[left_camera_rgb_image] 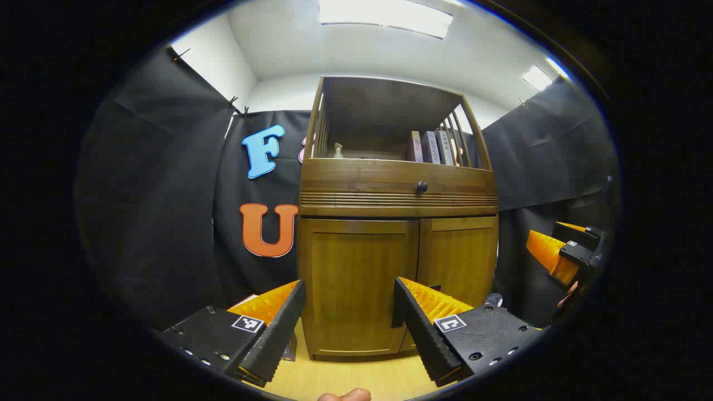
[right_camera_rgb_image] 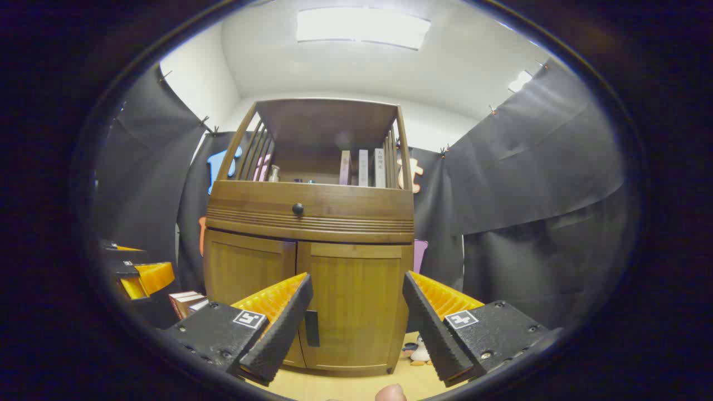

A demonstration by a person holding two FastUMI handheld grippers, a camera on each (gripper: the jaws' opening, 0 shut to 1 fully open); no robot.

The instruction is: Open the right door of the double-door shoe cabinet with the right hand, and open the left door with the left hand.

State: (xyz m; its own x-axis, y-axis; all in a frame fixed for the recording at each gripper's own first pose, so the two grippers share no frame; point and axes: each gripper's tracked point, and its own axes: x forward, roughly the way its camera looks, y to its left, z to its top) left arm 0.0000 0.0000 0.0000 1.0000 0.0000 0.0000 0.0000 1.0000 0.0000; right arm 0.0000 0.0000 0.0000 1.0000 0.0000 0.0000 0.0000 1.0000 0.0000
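Observation:
The wooden shoe cabinet [left_camera_rgb_image: 398, 200] stands straight ahead with both lower doors closed. In the left gripper view my left gripper [left_camera_rgb_image: 349, 295] is open, its fingers framing the left door [left_camera_rgb_image: 356, 278] a short way off; the right door [left_camera_rgb_image: 459, 259] lies beside it. At that view's right edge the right gripper [left_camera_rgb_image: 562, 250] hangs in the air. In the right gripper view my right gripper [right_camera_rgb_image: 356, 289] is open before the right door [right_camera_rgb_image: 356, 301], whose dark handle [right_camera_rgb_image: 312, 328] sits by the centre seam. The left door [right_camera_rgb_image: 248, 273] and the left gripper [right_camera_rgb_image: 139, 275] show on the left.
A drawer with a round knob [right_camera_rgb_image: 298, 209] runs above the doors, and an open shelf with books [right_camera_rgb_image: 362, 167] tops it. Stacked books [right_camera_rgb_image: 186, 301] lie on the floor left of the cabinet, small items [right_camera_rgb_image: 418, 351] at its right foot. Black cloth walls enclose the booth.

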